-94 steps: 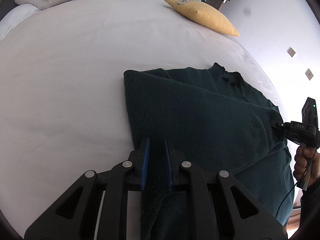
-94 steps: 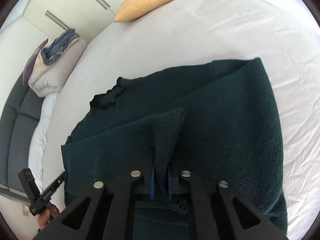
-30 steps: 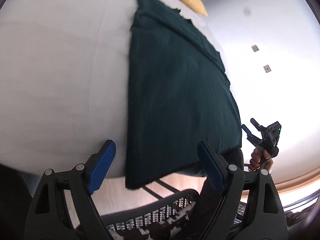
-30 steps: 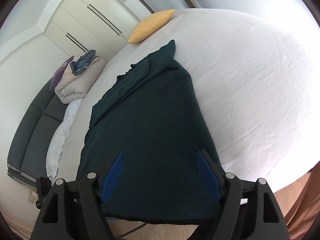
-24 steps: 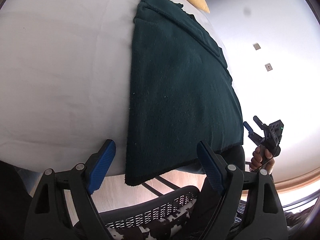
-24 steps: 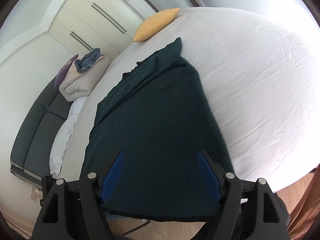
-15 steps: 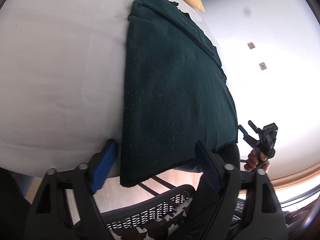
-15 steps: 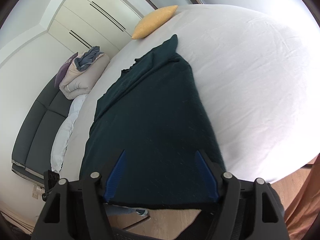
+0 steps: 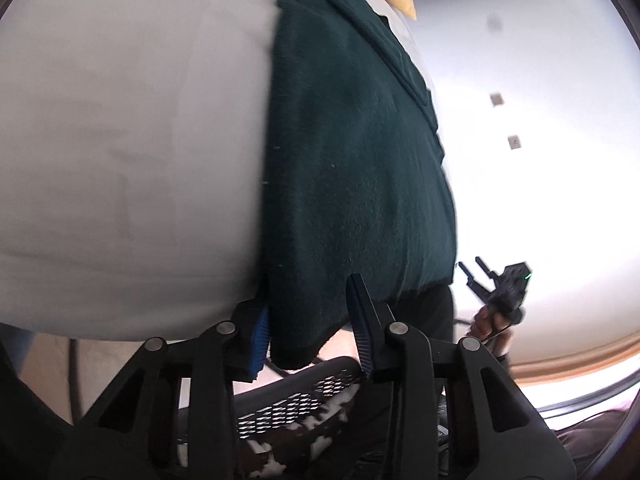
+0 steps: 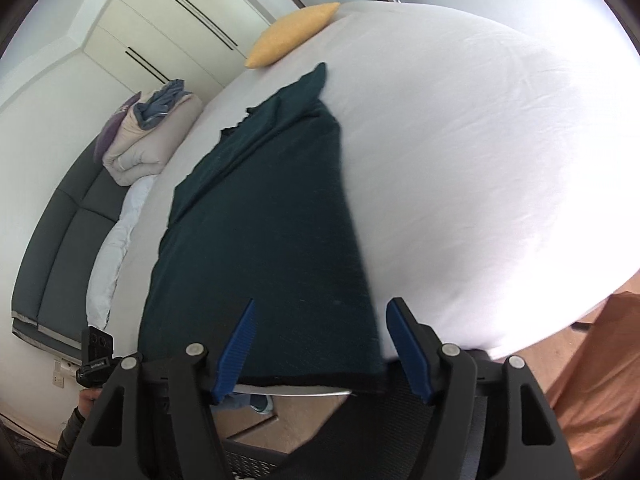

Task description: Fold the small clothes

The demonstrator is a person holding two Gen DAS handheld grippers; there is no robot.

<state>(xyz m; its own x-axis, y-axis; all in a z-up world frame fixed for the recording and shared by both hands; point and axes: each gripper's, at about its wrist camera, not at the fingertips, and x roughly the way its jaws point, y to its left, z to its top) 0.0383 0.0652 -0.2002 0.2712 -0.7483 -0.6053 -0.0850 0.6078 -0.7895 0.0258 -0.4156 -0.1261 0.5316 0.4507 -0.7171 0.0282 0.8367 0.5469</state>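
A dark green sweater point(image 9: 356, 168) lies flat on the white bed point(image 9: 132, 140), its hem hanging over the near edge. My left gripper point(image 9: 308, 320) is open, its jaws straddling the hem's left corner with cloth between them. My right gripper point(image 10: 320, 340) is open around the hem's right corner. The sweater point(image 10: 260, 240) runs away from it towards the collar. The right gripper also shows in the left wrist view point(image 9: 480, 276), and the left one in the right wrist view point(image 10: 96, 352).
A yellow pillow point(image 10: 292, 36) lies at the far end of the bed. A folded duvet point(image 10: 152, 136) sits on a grey sofa point(image 10: 68, 248) at the left. A mesh chair point(image 9: 304, 396) is below the bed edge.
Both grippers have moved in to the sweater's hem and their jaws have narrowed. The left jaws now have the hem corner between them.
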